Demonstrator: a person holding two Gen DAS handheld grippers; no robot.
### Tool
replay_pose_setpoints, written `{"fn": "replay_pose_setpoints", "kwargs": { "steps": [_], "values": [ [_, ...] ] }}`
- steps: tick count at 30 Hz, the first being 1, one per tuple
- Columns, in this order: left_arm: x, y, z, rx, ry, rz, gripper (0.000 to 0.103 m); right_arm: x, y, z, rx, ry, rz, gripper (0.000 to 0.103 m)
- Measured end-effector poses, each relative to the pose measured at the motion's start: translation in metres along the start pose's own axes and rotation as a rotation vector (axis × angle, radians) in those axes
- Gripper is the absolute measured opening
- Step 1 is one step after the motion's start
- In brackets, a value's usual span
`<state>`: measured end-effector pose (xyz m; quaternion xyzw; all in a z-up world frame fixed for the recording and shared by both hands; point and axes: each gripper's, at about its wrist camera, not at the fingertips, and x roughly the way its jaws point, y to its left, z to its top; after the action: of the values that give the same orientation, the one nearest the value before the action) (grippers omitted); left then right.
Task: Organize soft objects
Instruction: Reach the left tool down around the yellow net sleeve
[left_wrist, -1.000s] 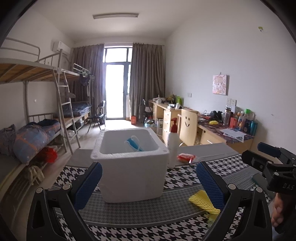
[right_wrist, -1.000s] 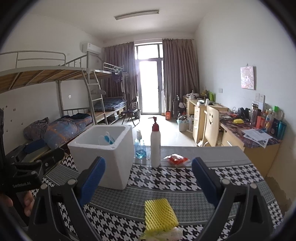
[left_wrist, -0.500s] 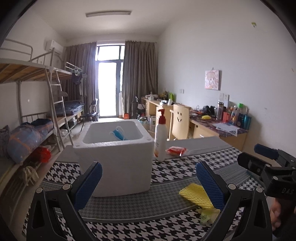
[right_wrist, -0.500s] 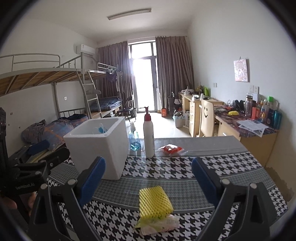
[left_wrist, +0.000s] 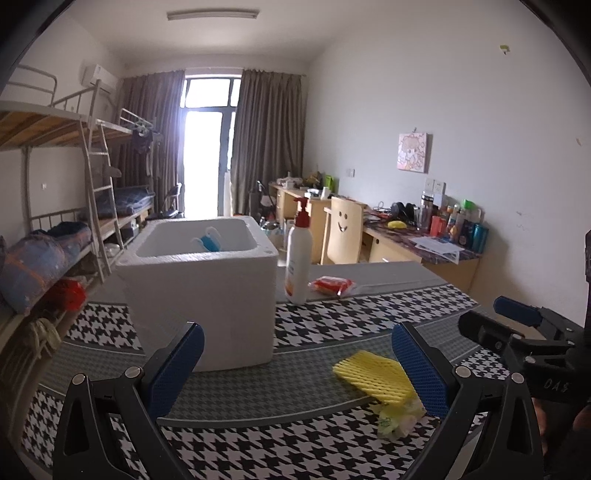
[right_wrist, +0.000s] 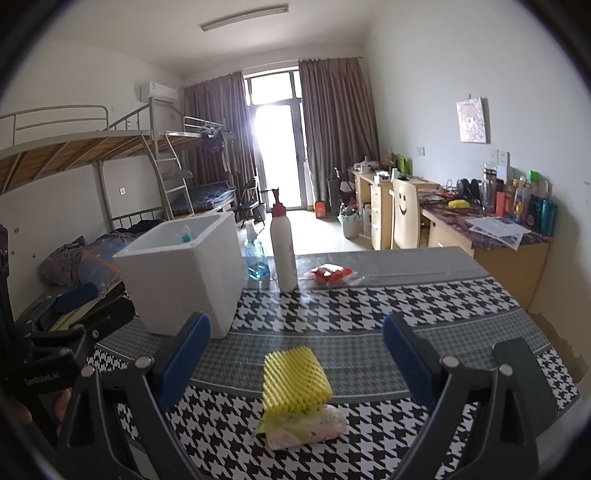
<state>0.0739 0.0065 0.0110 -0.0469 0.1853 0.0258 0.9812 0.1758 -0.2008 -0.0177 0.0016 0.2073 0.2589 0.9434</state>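
On a houndstooth-covered tabletop (right_wrist: 424, 295) in a dormitory room, two hand-held grippers hover with a white foam box (right_wrist: 184, 273) as the evident destination for the soft items. Right of the box and nearer the camera, a yellow foam net sleeve (right_wrist: 295, 380) lies on a soft white packet (right_wrist: 310, 424), squarely between the blue pads of the right gripper (right_wrist: 295, 358), whose jaws stand wide and empty above the pair. The left gripper (left_wrist: 295, 369), also spread wide and holding nothing, faces the box's near wall, with the sleeve just beside its right-hand pad in that view. Blue-and-white items (left_wrist: 208, 242) already show above the rim inside the box, so some sorting appears done, though what they are cannot be told. A red packet (right_wrist: 330, 275) remains out on the tabletop to the right of the box, past a white pump bottle (right_wrist: 282, 254) that stands just right of the box's far corner; a blue spray bottle (right_wrist: 255, 254) sits behind it. By this reading the task is partway through, with the sleeve, the white packet and perhaps the red packet left. Open cloth surrounds the yellow sleeve on all sides, and the stretch between it and the box is bare, leaving a free path; the bottles are well apart from it.
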Motion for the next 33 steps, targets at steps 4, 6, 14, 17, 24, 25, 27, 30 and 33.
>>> {"fn": "replay_pose_setpoints", "kwargs": {
  "steps": [4,6,14,17,24,25,27,30,33],
  "values": [
    [0.007,-0.006,-0.005,0.005,0.028,-0.013,0.102,0.000,-0.004,-0.005,0.000,0.013,-0.015,0.096],
    [0.009,-0.008,-0.008,0.008,0.039,-0.023,0.102,0.001,-0.008,-0.007,0.012,0.022,-0.021,0.096],
    [0.020,-0.018,-0.013,0.033,0.071,-0.050,0.102,0.007,-0.022,-0.016,0.040,0.061,-0.033,0.096],
    [0.027,-0.021,-0.014,0.032,0.104,-0.060,0.102,0.009,-0.024,-0.019,0.043,0.079,-0.032,0.096],
    [0.041,-0.028,-0.023,0.047,0.139,-0.092,0.102,0.009,-0.030,-0.029,0.055,0.106,-0.029,0.096],
    [0.045,-0.030,-0.025,0.050,0.152,-0.097,0.102,0.008,-0.031,-0.030,0.052,0.111,-0.030,0.096],
    [0.050,-0.032,-0.027,0.050,0.171,-0.106,0.102,0.006,-0.034,-0.032,0.045,0.116,-0.038,0.096],
    [0.056,-0.035,-0.026,0.054,0.188,-0.123,0.102,0.005,-0.044,-0.037,0.069,0.126,-0.039,0.096],
    [0.061,-0.041,-0.028,0.064,0.207,-0.143,0.102,0.006,-0.050,-0.040,0.086,0.138,-0.035,0.096]
  ]
}}
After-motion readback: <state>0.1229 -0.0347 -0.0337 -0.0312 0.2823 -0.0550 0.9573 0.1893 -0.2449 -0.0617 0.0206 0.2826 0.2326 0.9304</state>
